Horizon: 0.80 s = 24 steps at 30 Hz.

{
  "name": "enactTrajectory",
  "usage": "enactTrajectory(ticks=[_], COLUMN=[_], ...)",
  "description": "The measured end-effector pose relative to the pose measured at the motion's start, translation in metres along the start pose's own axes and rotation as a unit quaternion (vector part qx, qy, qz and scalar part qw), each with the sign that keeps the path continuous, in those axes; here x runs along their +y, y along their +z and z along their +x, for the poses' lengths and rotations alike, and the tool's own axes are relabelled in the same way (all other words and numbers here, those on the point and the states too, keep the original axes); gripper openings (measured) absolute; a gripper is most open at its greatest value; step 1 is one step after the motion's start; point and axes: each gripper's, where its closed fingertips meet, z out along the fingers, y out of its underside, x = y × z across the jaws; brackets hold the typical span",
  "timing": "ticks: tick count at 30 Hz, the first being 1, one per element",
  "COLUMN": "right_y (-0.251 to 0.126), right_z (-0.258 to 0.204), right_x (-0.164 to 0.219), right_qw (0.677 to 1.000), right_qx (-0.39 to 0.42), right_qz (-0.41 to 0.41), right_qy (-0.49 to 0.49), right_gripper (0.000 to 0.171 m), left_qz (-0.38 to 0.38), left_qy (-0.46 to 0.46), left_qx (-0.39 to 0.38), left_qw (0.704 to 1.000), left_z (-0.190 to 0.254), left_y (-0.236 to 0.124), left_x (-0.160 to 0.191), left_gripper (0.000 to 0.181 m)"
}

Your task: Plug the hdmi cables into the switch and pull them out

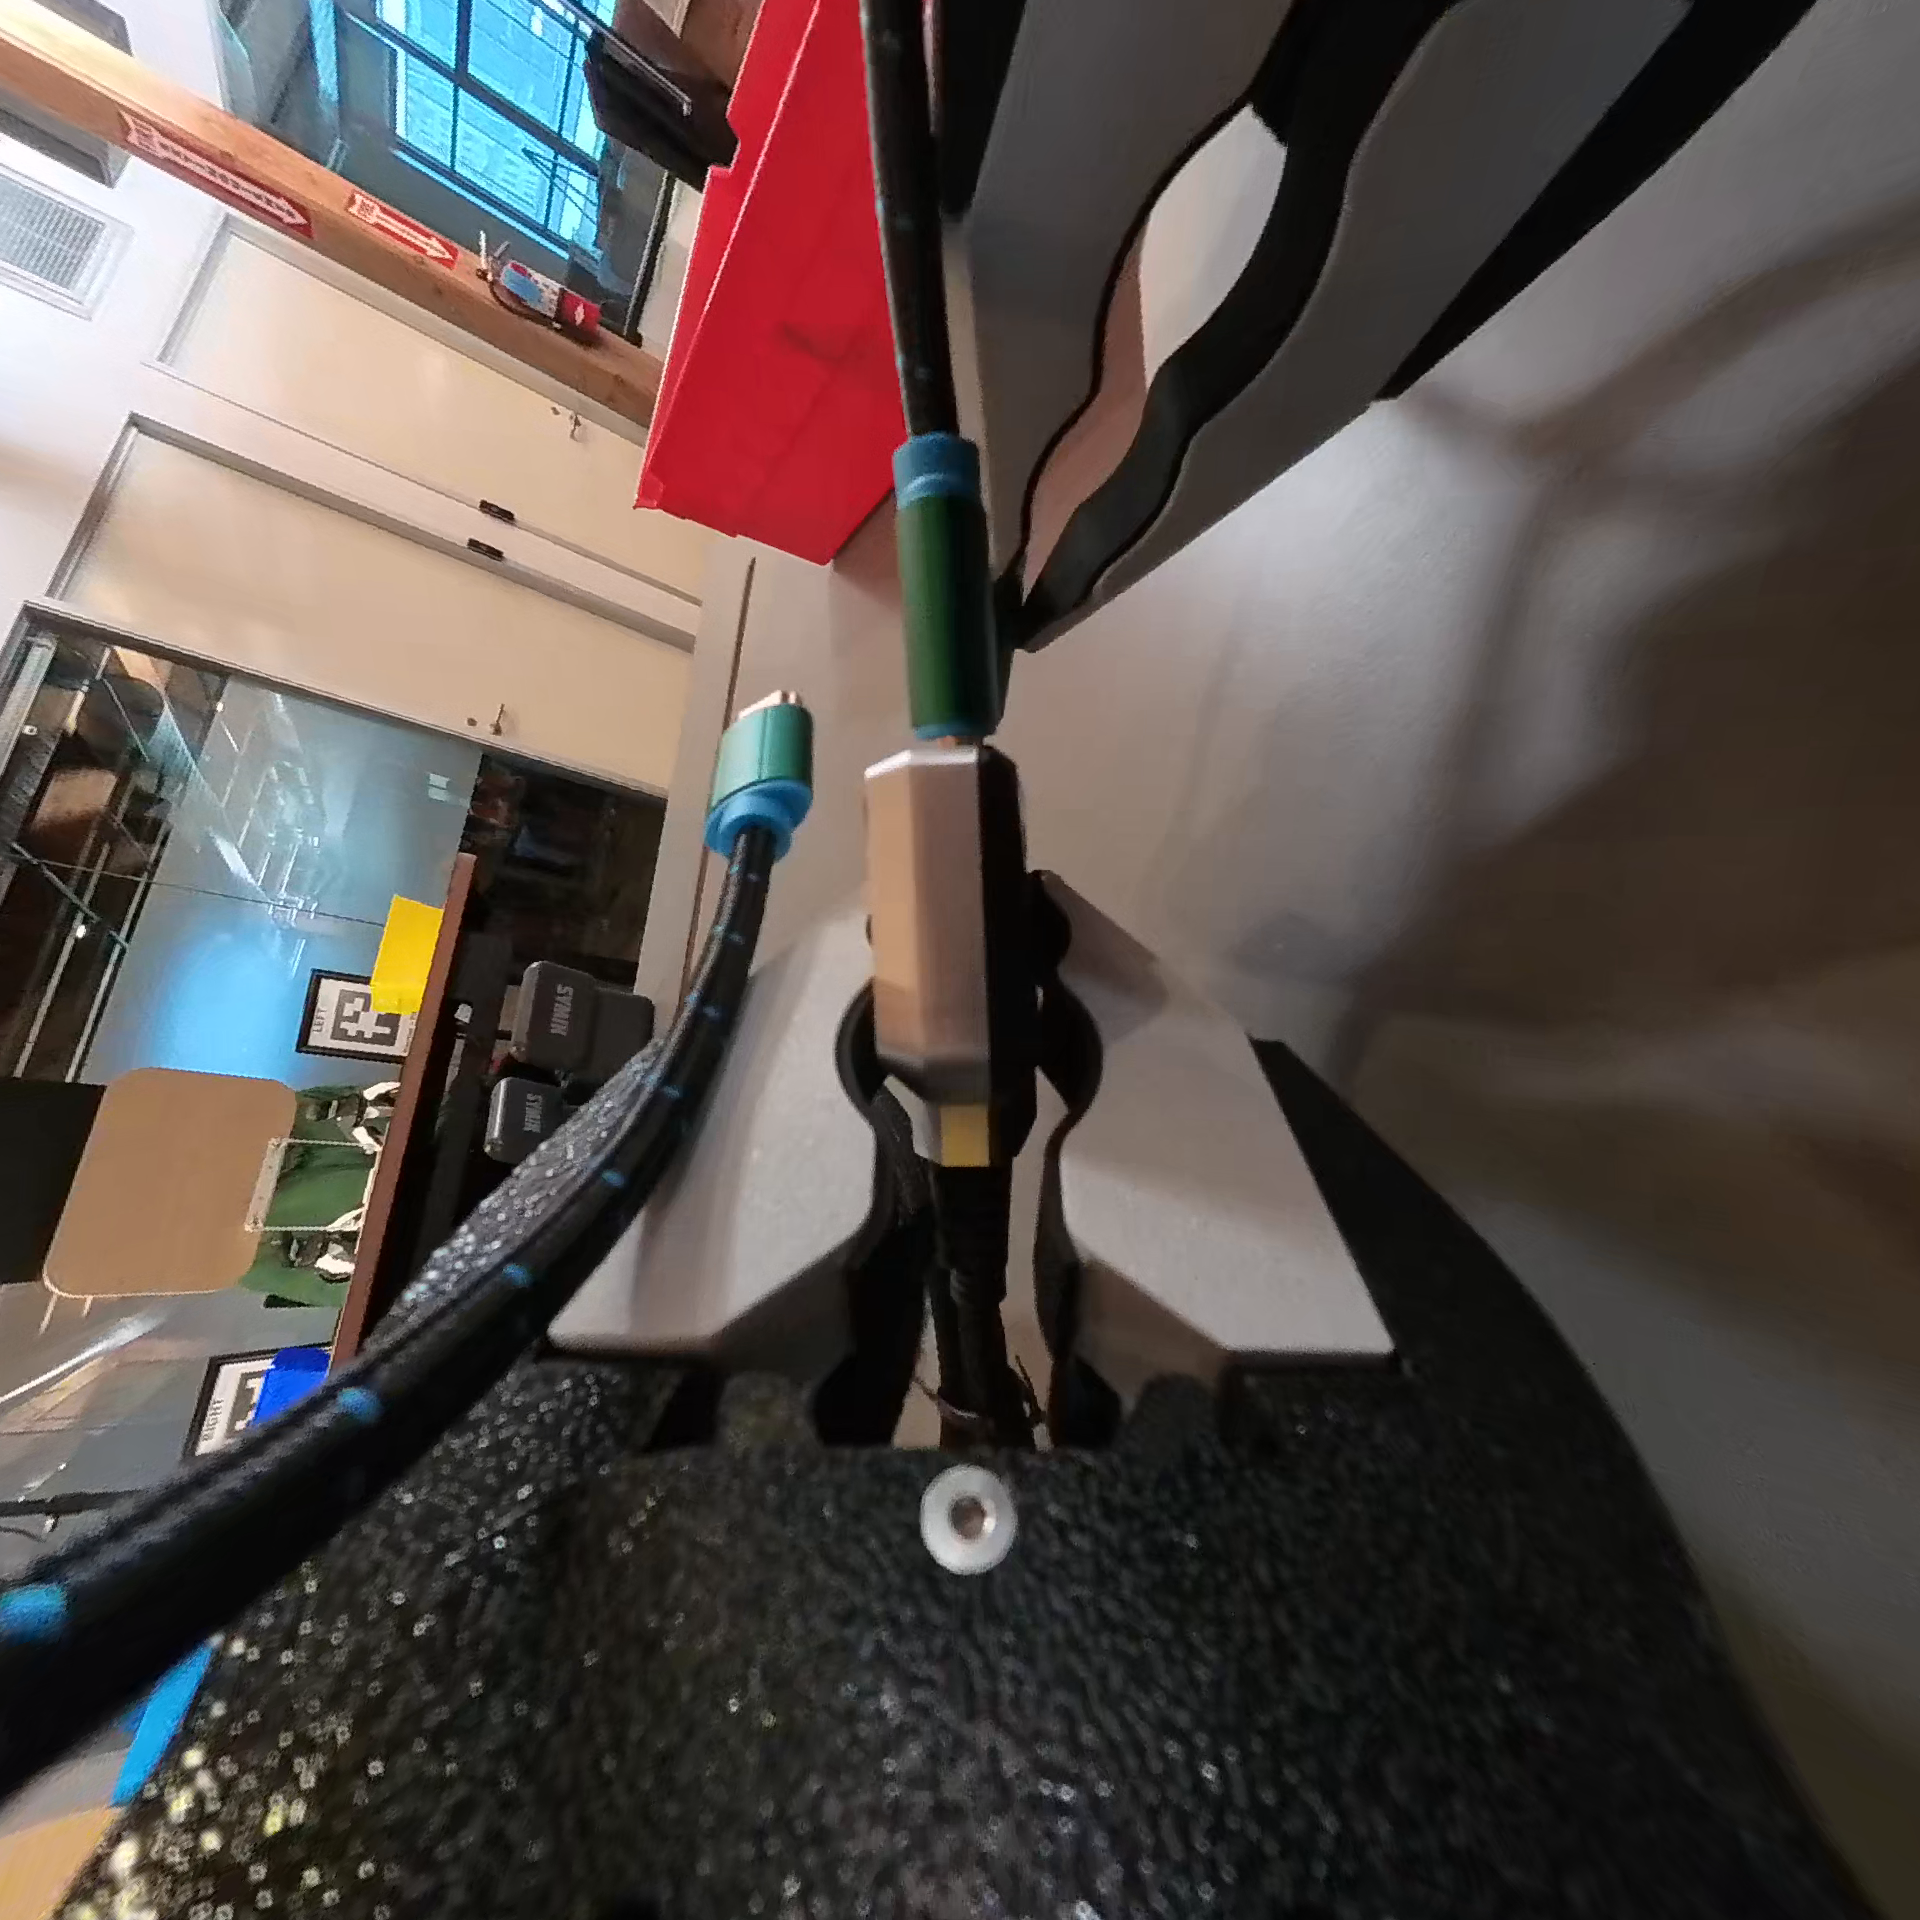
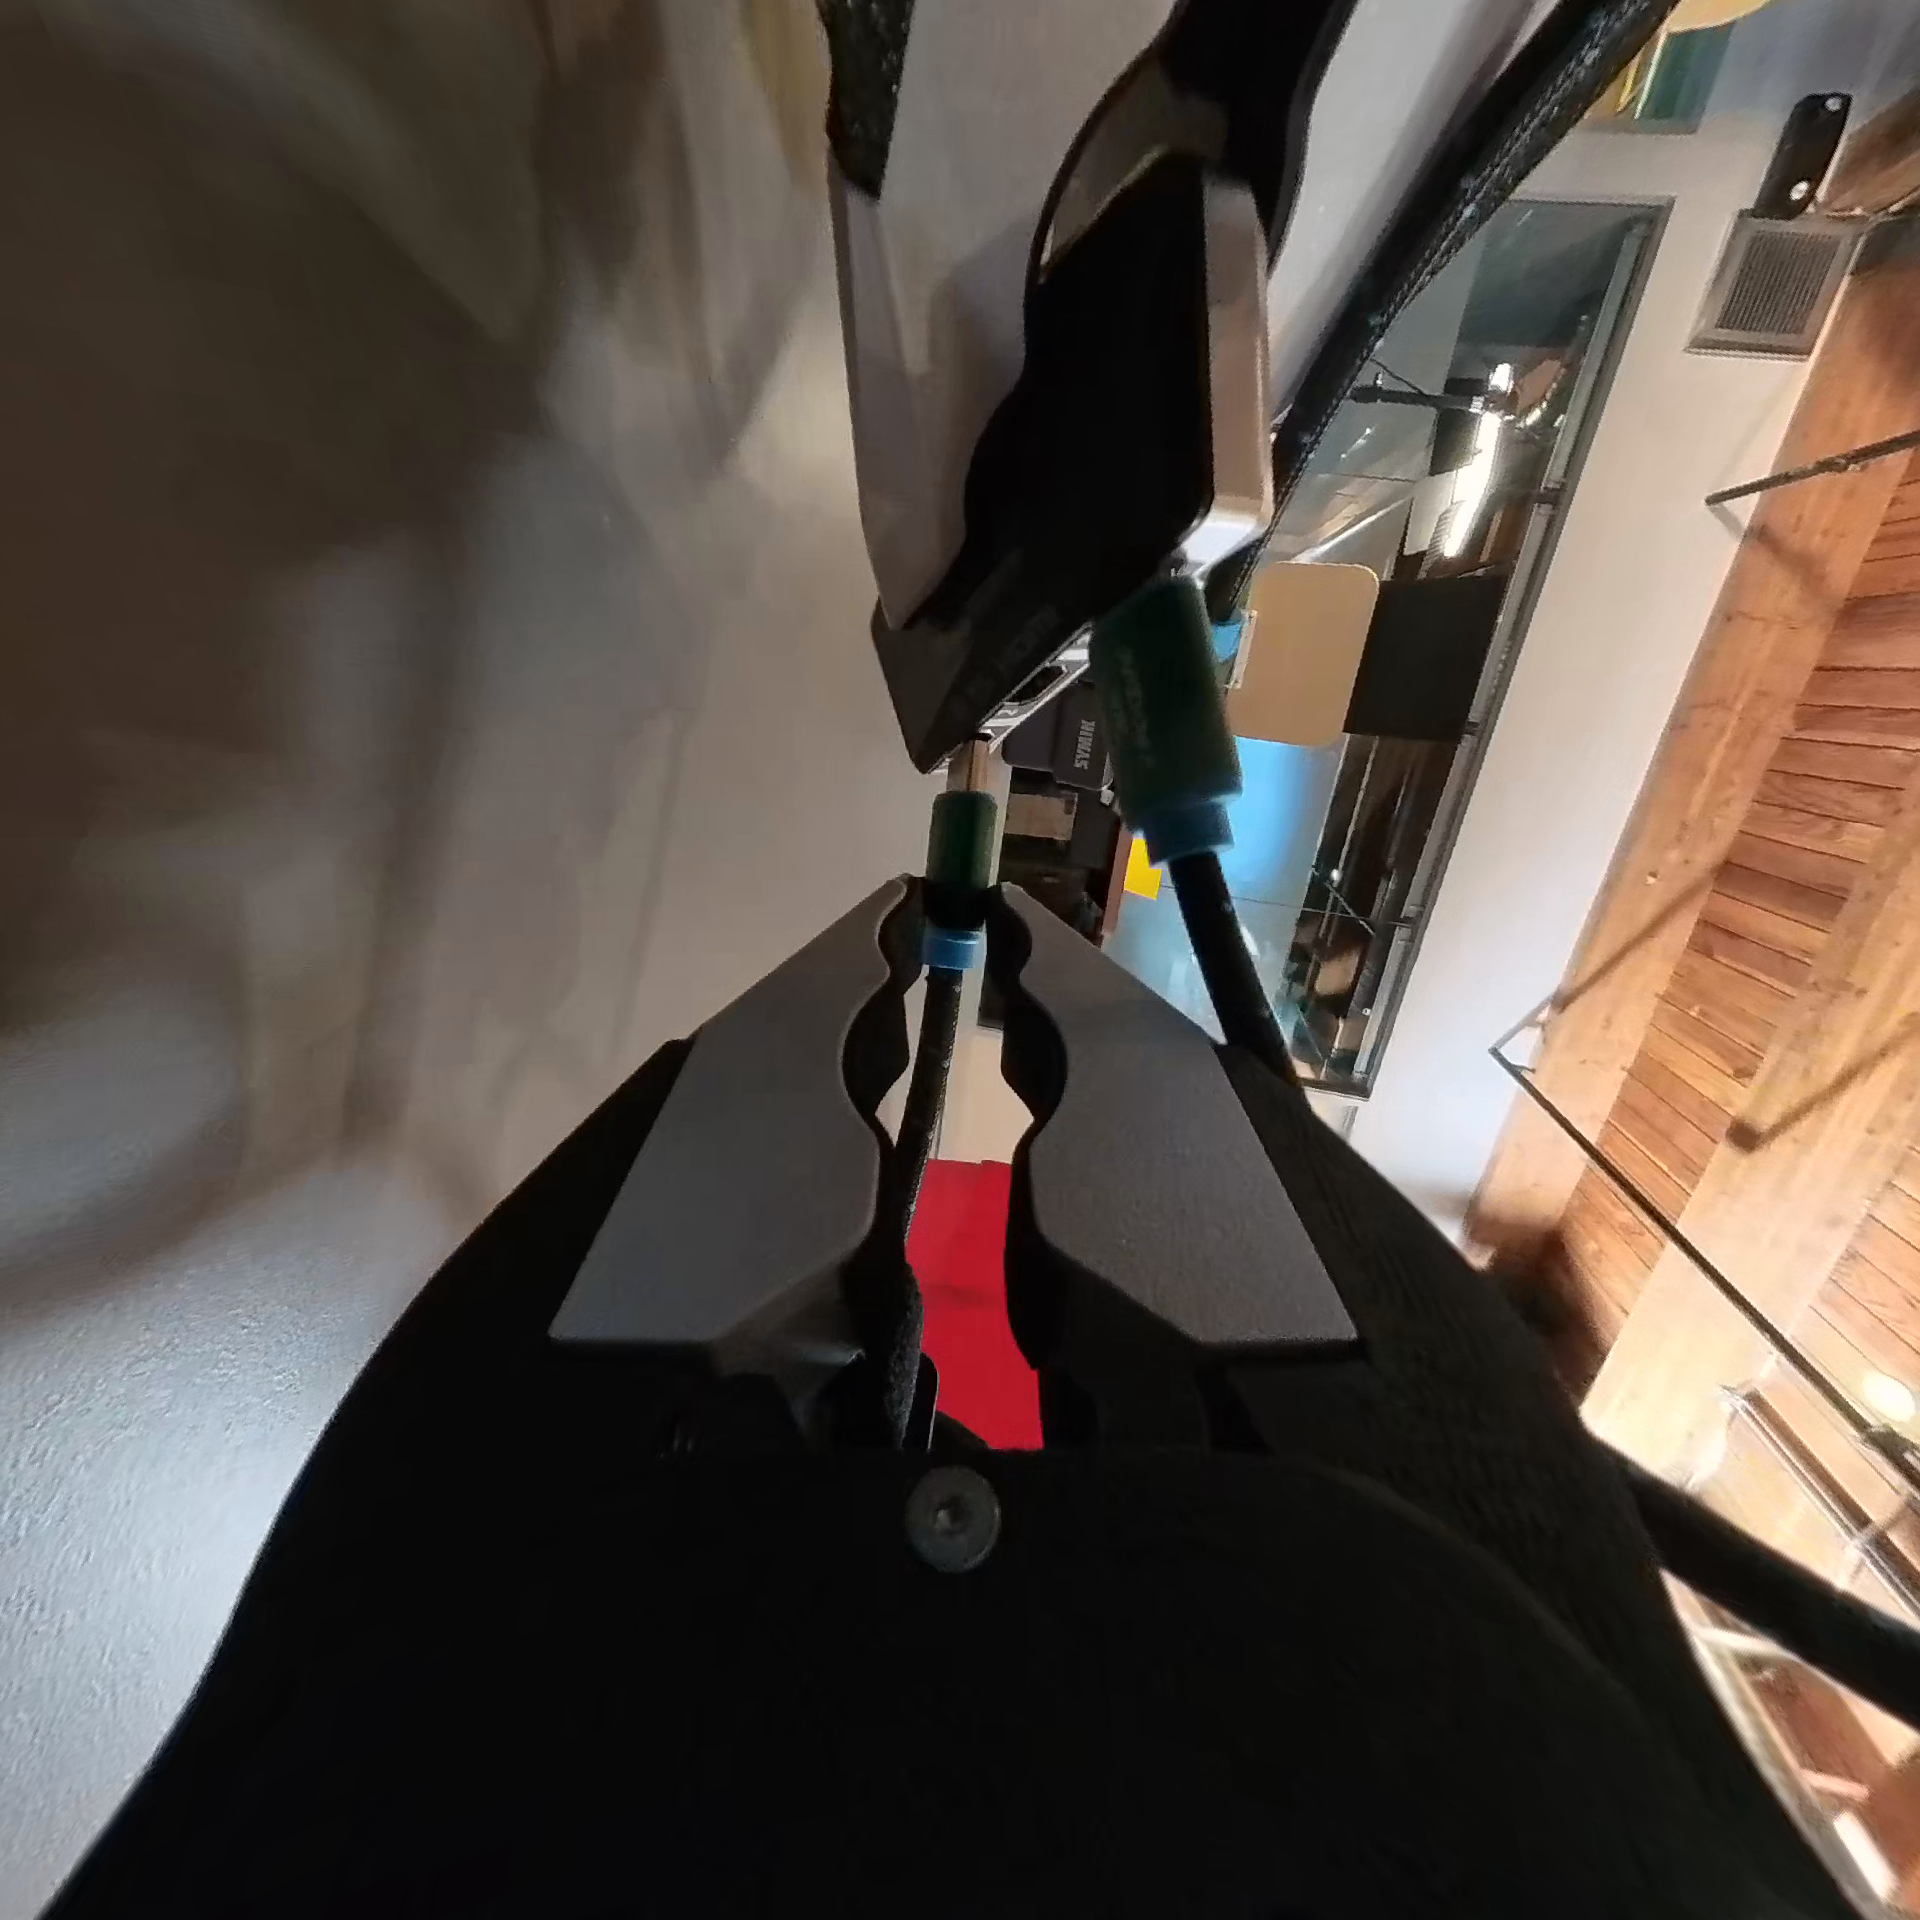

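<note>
My left gripper is shut on the small silver HDMI switch, gripping its sides. My right gripper is shut on a green HDMI plug with a blue collar, its black braided cable running back between the fingers. The plug meets the switch's end port; a short bit of its metal tip shows. A second green plug hangs loose beside the switch, metal tip bare, on its own braided cable. It also shows in the right wrist view.
A red bin stands just beyond the two grippers on the pale tabletop. It also shows in the right wrist view. Glass partitions and a wooden beam lie farther off. The loose cable crosses my left gripper's body.
</note>
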Motion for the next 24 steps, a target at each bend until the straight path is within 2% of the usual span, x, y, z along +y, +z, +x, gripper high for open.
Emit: enactTrajectory(ticks=[14, 21, 24], right_y=[0.0, 0.003, 0.003], right_z=[-0.004, -0.021, -0.029], right_x=[-0.001, -0.003, -0.006], right_qw=[1.0, 0.998, 0.994], right_qx=[0.007, -0.041, -0.072], right_qz=[-0.008, 0.013, 0.028], right_qy=[0.003, 0.052, 0.08], right_gripper=[0.01, 0.01, 0.01], left_qz=[-0.015, -0.036, -0.055], left_qy=[-0.006, -0.024, -0.042], left_qx=[0.002, 0.057, 0.112], left_qw=[1.0, 0.997, 0.991], left_z=[0.004, 0.019, 0.024], left_y=[0.003, 0.007, 0.006], left_x=[0.001, 0.01, 0.013], left_gripper=[0.02, 0.02, 0.02])
